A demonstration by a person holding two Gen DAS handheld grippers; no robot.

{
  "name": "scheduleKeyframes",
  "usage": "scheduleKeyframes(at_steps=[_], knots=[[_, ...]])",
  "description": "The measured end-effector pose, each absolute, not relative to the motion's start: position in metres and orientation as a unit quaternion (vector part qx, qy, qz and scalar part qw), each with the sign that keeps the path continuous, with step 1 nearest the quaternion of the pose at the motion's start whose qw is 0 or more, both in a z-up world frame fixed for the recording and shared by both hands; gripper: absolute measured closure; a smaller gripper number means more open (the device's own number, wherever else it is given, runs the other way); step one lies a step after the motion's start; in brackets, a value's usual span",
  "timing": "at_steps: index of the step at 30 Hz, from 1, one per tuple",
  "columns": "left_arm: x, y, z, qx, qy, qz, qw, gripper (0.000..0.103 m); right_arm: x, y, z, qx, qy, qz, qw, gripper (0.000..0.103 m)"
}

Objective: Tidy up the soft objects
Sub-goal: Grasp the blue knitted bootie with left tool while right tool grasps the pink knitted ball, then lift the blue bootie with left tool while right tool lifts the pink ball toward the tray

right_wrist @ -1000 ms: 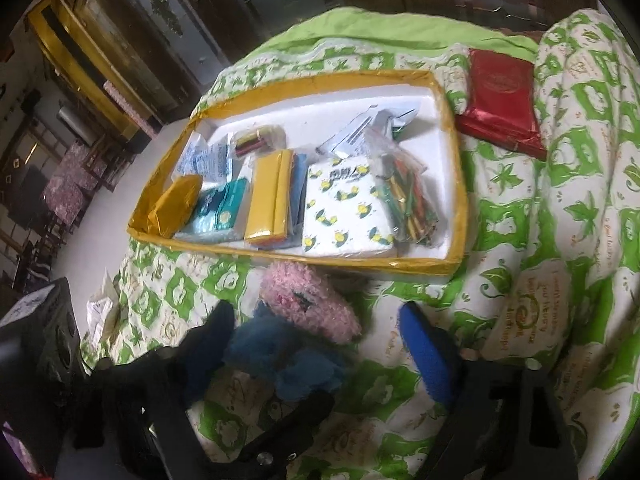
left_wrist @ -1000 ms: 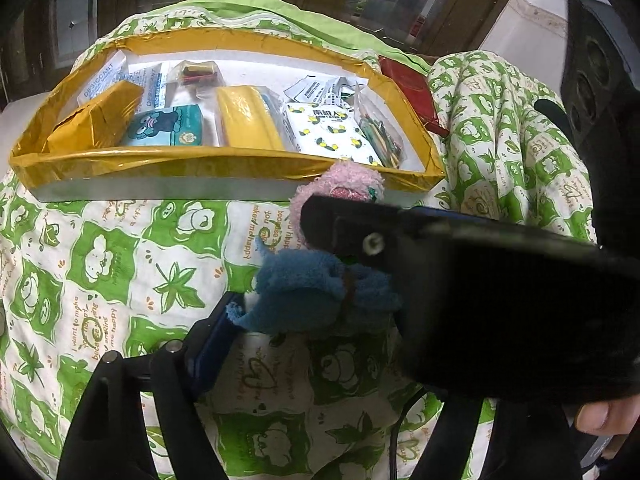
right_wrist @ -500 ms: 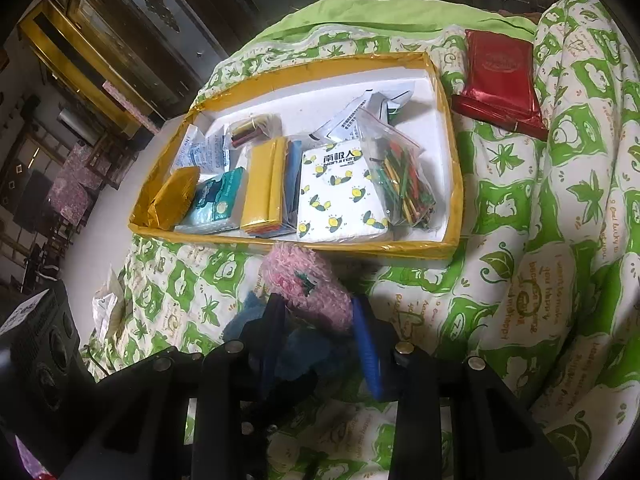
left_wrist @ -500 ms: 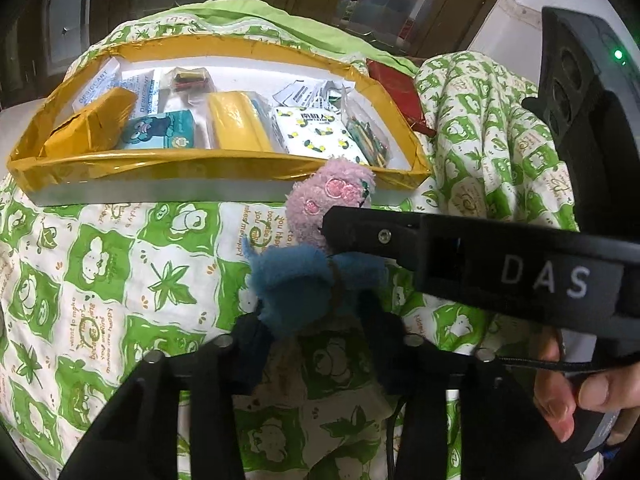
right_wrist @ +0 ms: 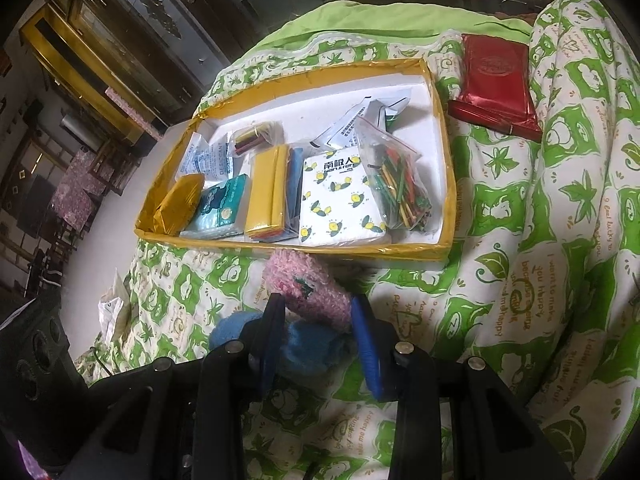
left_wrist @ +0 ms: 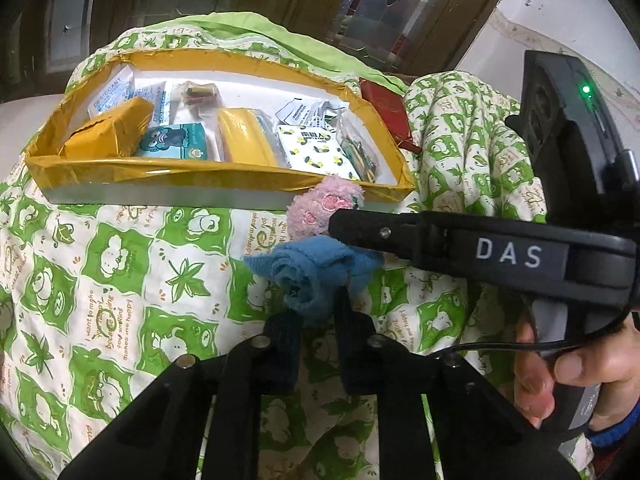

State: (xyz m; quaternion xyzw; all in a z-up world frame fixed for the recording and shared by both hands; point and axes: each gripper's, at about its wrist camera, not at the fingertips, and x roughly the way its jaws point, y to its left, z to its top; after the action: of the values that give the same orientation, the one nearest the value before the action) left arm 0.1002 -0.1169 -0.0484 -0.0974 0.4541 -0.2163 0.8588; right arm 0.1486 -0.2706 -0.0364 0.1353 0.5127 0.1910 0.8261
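A rolled blue fuzzy sock point(left_wrist: 308, 276) lies on the green-and-white quilt just in front of the yellow tray; it also shows in the right wrist view point(right_wrist: 304, 344). A pink fuzzy sock point(left_wrist: 320, 208) lies beside it, nearer the tray, and also shows in the right wrist view point(right_wrist: 312, 288). My left gripper point(left_wrist: 316, 320) is shut on the blue sock's near end. My right gripper point(right_wrist: 320, 316) is shut on the pink sock; it crosses the left wrist view as a black bar.
The yellow-rimmed tray point(right_wrist: 448, 184) holds a gold packet point(right_wrist: 180, 200), a teal tissue pack point(right_wrist: 220, 208), a yellow pack point(right_wrist: 268, 196), a white patterned pack point(right_wrist: 340, 200) and a bag of coloured sticks point(right_wrist: 400, 188). A red pouch point(right_wrist: 496, 80) lies behind it. A raised quilt fold is at the right.
Both grippers have gone from wide open to shut: the left on the blue sock, the right on the pink sock. Both have moved in closer to the socks.
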Motion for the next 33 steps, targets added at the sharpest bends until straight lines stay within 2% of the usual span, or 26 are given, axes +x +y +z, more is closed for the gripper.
scheduleKeyframes(at_steps=[4, 6, 8, 9, 10, 12, 20, 21, 22, 23, 26, 33], knots=[[0.104, -0.115, -0.054, -0.108, 0.466, -0.212, 0.853, 0.087, 0.149, -0.270, -0.037, 0.134, 0.514, 0.188, 0.826, 0.065], [0.105, -0.115, -0.057, -0.105, 0.468, -0.206, 0.853, 0.083, 0.150, -0.270, -0.038, 0.136, 0.516, 0.187, 0.825, 0.065], [0.107, -0.115, -0.056, -0.106, 0.467, -0.204, 0.854, 0.069, 0.151, -0.270, -0.039, 0.137, 0.515, 0.186, 0.825, 0.065], [0.107, -0.116, -0.056, -0.104, 0.465, -0.200, 0.856, 0.048, 0.151, -0.270, -0.039, 0.138, 0.516, 0.186, 0.825, 0.065], [0.106, -0.116, -0.054, -0.099, 0.457, -0.191, 0.863, 0.032, 0.151, -0.270, -0.039, 0.139, 0.516, 0.186, 0.825, 0.065], [0.105, -0.117, -0.051, -0.094, 0.445, -0.189, 0.870, 0.025, 0.151, -0.270, -0.039, 0.139, 0.516, 0.186, 0.825, 0.065], [0.123, -0.132, -0.059, -0.060, 0.459, -0.176, 0.869, 0.025, 0.154, -0.272, -0.042, 0.148, 0.520, 0.184, 0.821, 0.065], [0.124, -0.134, -0.060, -0.059, 0.458, -0.177, 0.869, 0.031, 0.154, -0.271, -0.042, 0.148, 0.521, 0.184, 0.820, 0.065], [0.127, -0.137, -0.061, -0.060, 0.460, -0.184, 0.867, 0.052, 0.155, -0.271, -0.043, 0.146, 0.521, 0.184, 0.820, 0.065], [0.129, -0.139, -0.063, -0.062, 0.466, -0.190, 0.862, 0.058, 0.155, -0.270, -0.043, 0.144, 0.523, 0.185, 0.820, 0.065], [0.127, -0.142, -0.063, -0.061, 0.465, -0.197, 0.861, 0.062, 0.154, -0.268, -0.042, 0.138, 0.521, 0.186, 0.822, 0.066], [0.114, -0.130, -0.055, -0.076, 0.457, -0.201, 0.863, 0.065, 0.150, -0.272, -0.034, 0.146, 0.507, 0.197, 0.827, 0.079]])
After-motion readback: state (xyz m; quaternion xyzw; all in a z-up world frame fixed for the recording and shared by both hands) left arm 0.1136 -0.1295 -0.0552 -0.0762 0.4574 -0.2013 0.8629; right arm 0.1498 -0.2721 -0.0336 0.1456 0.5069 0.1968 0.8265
